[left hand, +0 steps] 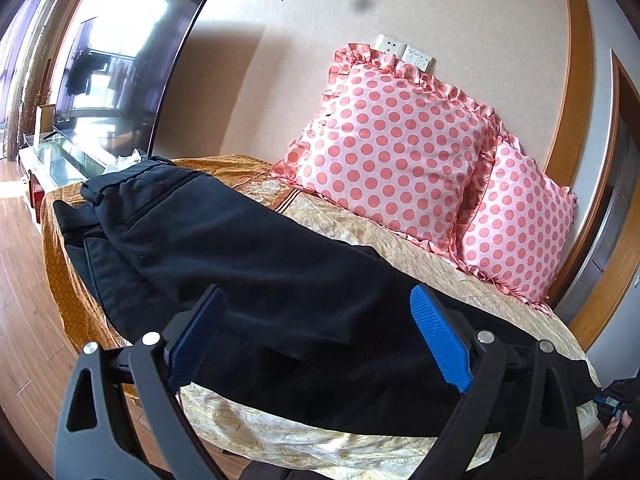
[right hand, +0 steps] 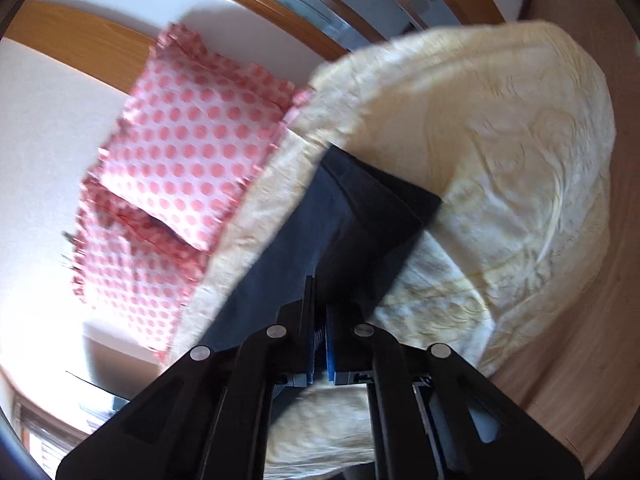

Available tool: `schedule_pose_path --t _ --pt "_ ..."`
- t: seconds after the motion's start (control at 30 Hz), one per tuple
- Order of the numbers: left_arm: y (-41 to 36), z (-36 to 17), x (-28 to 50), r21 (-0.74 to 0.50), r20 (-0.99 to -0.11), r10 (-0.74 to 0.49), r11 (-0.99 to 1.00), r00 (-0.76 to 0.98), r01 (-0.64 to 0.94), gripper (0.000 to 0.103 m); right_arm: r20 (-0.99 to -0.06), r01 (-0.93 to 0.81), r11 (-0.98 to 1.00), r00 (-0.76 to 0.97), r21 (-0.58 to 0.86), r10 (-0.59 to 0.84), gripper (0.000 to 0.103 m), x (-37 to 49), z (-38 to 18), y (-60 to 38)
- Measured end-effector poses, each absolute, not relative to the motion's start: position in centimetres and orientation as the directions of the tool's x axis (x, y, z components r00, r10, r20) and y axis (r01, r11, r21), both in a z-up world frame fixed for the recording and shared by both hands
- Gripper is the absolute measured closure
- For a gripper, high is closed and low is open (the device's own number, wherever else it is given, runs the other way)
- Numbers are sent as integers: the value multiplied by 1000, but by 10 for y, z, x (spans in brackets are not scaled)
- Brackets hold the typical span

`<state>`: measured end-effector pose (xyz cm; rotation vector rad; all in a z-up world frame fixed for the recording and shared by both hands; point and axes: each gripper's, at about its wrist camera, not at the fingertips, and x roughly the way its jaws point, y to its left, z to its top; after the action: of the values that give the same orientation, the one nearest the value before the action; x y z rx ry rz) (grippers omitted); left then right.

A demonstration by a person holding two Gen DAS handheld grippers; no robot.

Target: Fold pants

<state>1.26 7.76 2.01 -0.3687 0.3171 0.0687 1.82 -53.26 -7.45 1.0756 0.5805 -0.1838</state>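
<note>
Dark pants [left hand: 248,248] are lying lengthwise across the bed [left hand: 360,236], limp, soft and fairly heavy.
Your right gripper [right hand: 319,316] is pinching the leg end, jaws nearly closed on cloth; your left gripper [left hand: 316,336] is hovering wide open and empty over mid-leg; you are best gripping hems and waistband.

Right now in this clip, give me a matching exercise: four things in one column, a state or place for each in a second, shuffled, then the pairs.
Things:
1. left claw
2. right claw
3. pants
4. dotted pillows

States or places:
A. leaning against the wall at the back of the bed
B. open, fingers spread above dark cloth
C. lying stretched along the bed
D. shut on dark cloth

Pairs: 1-B, 2-D, 3-C, 4-A
</note>
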Motion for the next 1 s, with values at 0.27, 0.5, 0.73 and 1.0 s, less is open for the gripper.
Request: schedule_pose_path --t 0.27,0.5,0.73,1.0 --pt "143 39 5 -403 -330 145 872 933 -278 9 -548 457 466 833 758 74 40 -3 -67 -540" --pt "214 35 27 -573 -442 58 749 895 -332 19 -494 516 546 846 660 -203 26 -30 -25 -537" --pt "263 -6 61 -765 -522 -181 532 833 -364 34 -466 479 592 864 648 -190 26 -20 -14 -527" --pt "280 -24 74 -779 -520 -150 486 841 -395 37 -460 450 624 874 639 -159 26 -5 -8 -517"
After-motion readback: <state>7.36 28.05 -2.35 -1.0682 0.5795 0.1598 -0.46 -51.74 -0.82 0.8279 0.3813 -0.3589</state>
